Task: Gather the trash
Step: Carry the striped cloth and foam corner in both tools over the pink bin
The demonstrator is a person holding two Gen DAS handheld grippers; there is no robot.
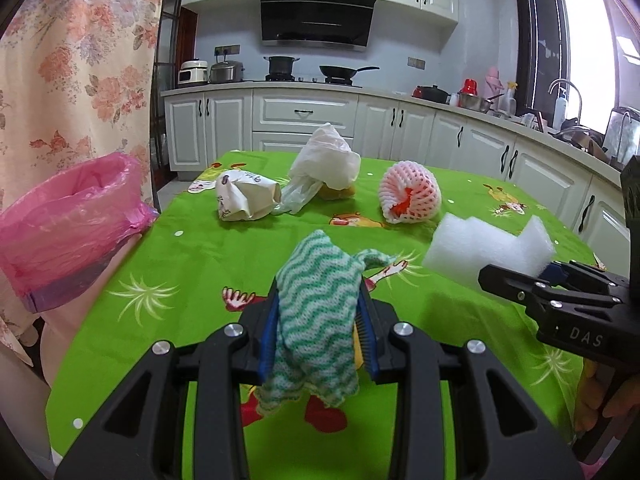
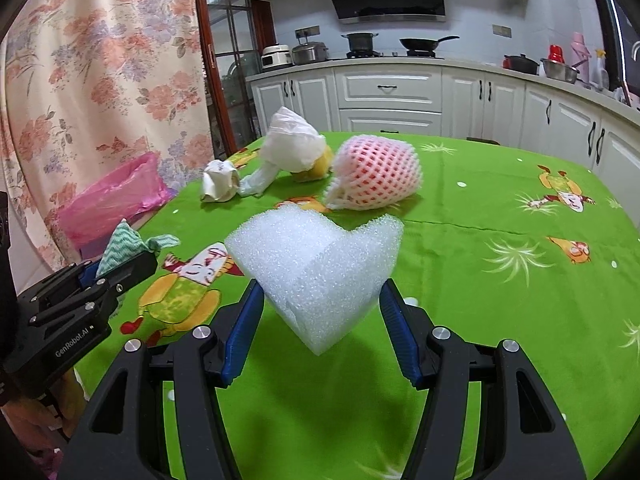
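Observation:
My left gripper (image 1: 318, 292) is shut on a green-and-white wavy cloth (image 1: 316, 320) and holds it above the green tablecloth (image 1: 192, 264). My right gripper (image 2: 322, 292) is shut on a white foam block (image 2: 316, 268), also lifted off the table. Each gripper shows in the other's view: the right gripper (image 1: 516, 280) with the foam (image 1: 484, 248), the left gripper (image 2: 120, 264) with the cloth (image 2: 120, 246). A bin lined with a pink bag (image 1: 64, 220) stands off the table's left edge. It also shows in the right wrist view (image 2: 116, 200).
On the far half of the table lie a crumpled paper wrapper (image 1: 244, 196), a white plastic bag (image 1: 324, 164) over something yellow, and a pink foam fruit net (image 1: 408, 192). A floral curtain (image 1: 80, 60) hangs at left. Kitchen cabinets (image 1: 304, 116) stand behind.

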